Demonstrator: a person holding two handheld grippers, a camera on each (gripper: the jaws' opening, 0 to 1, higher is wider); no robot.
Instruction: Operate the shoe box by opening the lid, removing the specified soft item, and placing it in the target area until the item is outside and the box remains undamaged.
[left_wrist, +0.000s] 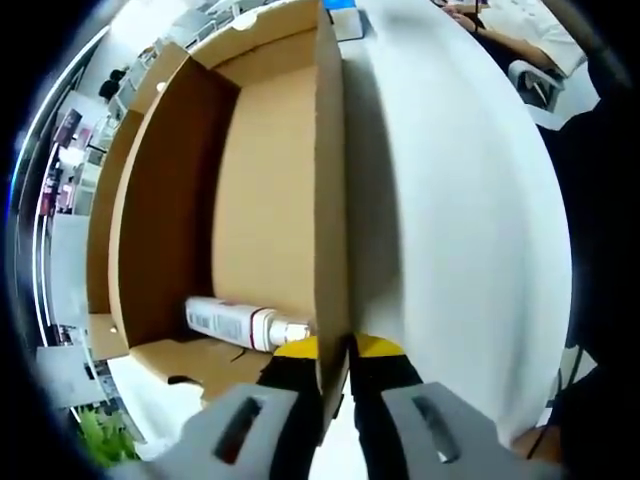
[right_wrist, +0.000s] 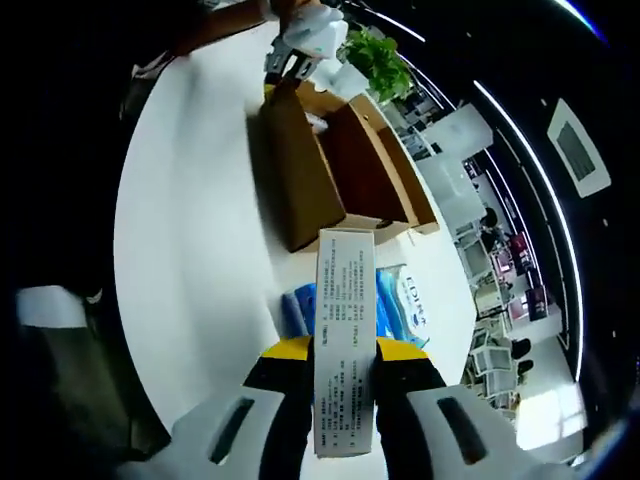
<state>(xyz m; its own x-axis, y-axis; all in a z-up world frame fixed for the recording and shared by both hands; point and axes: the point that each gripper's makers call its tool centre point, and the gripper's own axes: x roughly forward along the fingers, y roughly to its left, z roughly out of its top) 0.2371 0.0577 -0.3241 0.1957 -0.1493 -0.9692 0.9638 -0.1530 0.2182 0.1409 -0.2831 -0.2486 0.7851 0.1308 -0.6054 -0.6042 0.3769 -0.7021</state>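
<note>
Now bracing the stiff box (left_wrist: 270, 200) wall with the left tool (left_wrist: 335, 352) clamped thin, right tool (right_wrist: 343, 352) pinching a light carton (right_wrist: 345, 340) midway, tube (left_wrist: 240, 322) waiting inside.

Fine print was seen covering the white carton (right_wrist: 345, 345), too small to be read. Letters resembling "EDI" were made out on the blue packet (right_wrist: 405, 300). Unreadable print was noted on the white tube (left_wrist: 235, 323).
</note>
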